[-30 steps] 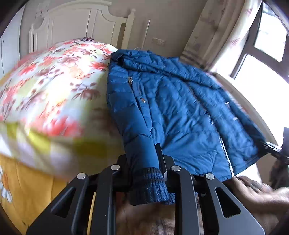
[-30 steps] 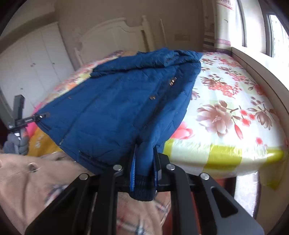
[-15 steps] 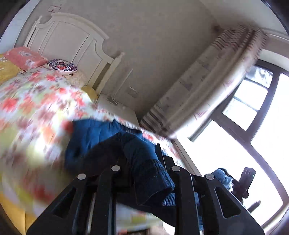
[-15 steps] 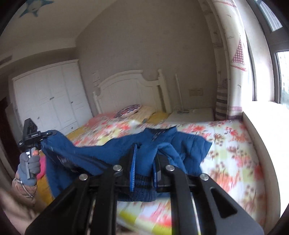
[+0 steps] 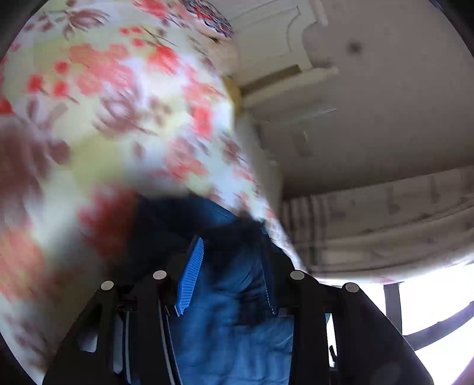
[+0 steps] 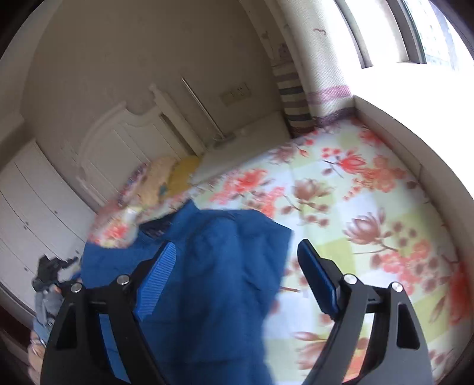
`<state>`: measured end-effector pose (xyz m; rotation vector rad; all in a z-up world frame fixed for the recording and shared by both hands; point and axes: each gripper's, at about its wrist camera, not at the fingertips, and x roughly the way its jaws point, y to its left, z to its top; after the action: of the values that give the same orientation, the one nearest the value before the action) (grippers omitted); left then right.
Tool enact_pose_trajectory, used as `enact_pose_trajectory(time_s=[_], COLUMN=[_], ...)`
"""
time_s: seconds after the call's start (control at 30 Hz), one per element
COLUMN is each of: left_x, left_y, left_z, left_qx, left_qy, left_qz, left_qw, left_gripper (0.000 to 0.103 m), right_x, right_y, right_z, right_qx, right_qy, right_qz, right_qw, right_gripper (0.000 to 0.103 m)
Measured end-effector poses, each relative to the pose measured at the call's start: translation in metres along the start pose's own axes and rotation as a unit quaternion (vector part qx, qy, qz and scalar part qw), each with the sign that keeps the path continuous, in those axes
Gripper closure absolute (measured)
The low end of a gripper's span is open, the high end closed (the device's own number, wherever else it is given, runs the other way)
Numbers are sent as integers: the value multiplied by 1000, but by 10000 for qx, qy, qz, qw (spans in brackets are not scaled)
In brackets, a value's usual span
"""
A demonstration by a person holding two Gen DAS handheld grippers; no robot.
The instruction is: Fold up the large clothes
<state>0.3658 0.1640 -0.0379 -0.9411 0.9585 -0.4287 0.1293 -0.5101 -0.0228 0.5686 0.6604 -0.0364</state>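
The blue padded jacket lies bunched on the flowered bedspread, toward the bed's left side in the right wrist view, its right-hand edge falling in a slanted line across the floral cloth. The right tool has its jaws spreading wide; the jacket lies under and between them, close against the left ribbed blue pad, while the right pad stands clear of the fabric over bare bedspread. To the right of the jacket a broad stretch of bedspread is free, running to the raised pale ledge under the window; beyond it the pillows sit against the white headboard, with white wardrobe doors at far left. In the left wrist view (heavily blurred) the left tool has its jaws beginning to part, blue jacket cloth filling the gap between them; whether the pads press it I cannot tell. The bedspread fills that picture's left half, its edge curving down toward the tool, and past that edge come the headboard and striped curtain. A gloved hand with the left tool shows at the right view's lower left edge.
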Motion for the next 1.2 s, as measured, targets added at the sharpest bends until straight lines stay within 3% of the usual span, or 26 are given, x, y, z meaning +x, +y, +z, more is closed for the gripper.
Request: enact_pose_trajectory(time_s=[0.1, 0.2, 0.27, 0.33, 0.37, 0.43, 0.47, 0.67, 0.7, 0.73, 0.77, 0.8, 0.83, 0.9, 0.97, 1.03, 1.13, 1.2], left_x=[8, 27, 35, 38, 36, 44, 47, 67, 68, 67, 64, 58, 45, 13, -16, -9, 27, 35], left_y=[7, 1, -5, -10, -13, -16, -18, -41, -44, -46, -47, -49, -52, -54, -45, -27, -17, -11], left_z=[8, -4, -14, -18, -19, -21, -24, -37, -38, -40, -41, -42, -47, -54, -55, -47, -43, -37], left_qx=[767, 1662, 2117, 2291, 2308, 2373, 2452, 3216, 3314, 3393, 3439, 3480, 3579, 3635, 3412, 3006, 2763, 2498], left_qy=[359, 1010, 1192, 1258, 1267, 1378, 1409, 1311, 1221, 1058, 909, 749, 519, 120, 34, 374, 640, 640], left_qz=[175, 411, 501, 395, 366, 204, 192, 853, 938, 999, 1007, 1005, 925, 747, 271, 154, 663, 634], left_qw=[9963, 9800, 9687, 9644, 9640, 9614, 9590, 9339, 9308, 9294, 9291, 9291, 9277, 9285, 9396, 9529, 9566, 9641], left_gripper=[74, 74, 74, 70, 64, 32, 26, 25, 28, 49, 76, 82, 89, 90, 90, 90, 90, 90], right_x=[14, 37, 45, 60, 68, 86, 94, 120, 120, 117, 110, 102, 86, 47, 2, 0, 48, 63], right_y=[-6, 7, 21, 35, 41, 51, 56, 72, 72, 72, 73, 74, 77, 77, 68, 55, 47, 41], right_z=[-11, -15, -18, -13, -10, -5, -4, -10, -11, -12, -13, -14, -15, -16, -19, -20, -29, -31], right_qx=[-518, -1060, -1344, -1508, -1565, -1684, -1751, -2095, -2091, -2109, -2204, -2272, -2288, -2195, -1917, -1716, -1767, -1559], right_qy=[239, 574, 701, 815, 874, 1052, 1144, 1440, 1412, 1290, 1068, 870, 567, 66, -233, -71, 677, 775], right_qz=[-157, -43, 4, 62, 89, 146, 129, 6, 16, 22, -68, -133, -212, -107, 318, 421, -206, -217], right_qw=[9982, 9927, 9884, 9852, 9838, 9800, 9778, 9671, 9676, 9690, 9695, 9699, 9716, 9755, 9807, 9842, 9817, 9845], right_gripper=[19, 19, 19, 19, 19, 19, 19, 21, 36, 55, 89, 97, 98, 99, 99, 99, 99, 98])
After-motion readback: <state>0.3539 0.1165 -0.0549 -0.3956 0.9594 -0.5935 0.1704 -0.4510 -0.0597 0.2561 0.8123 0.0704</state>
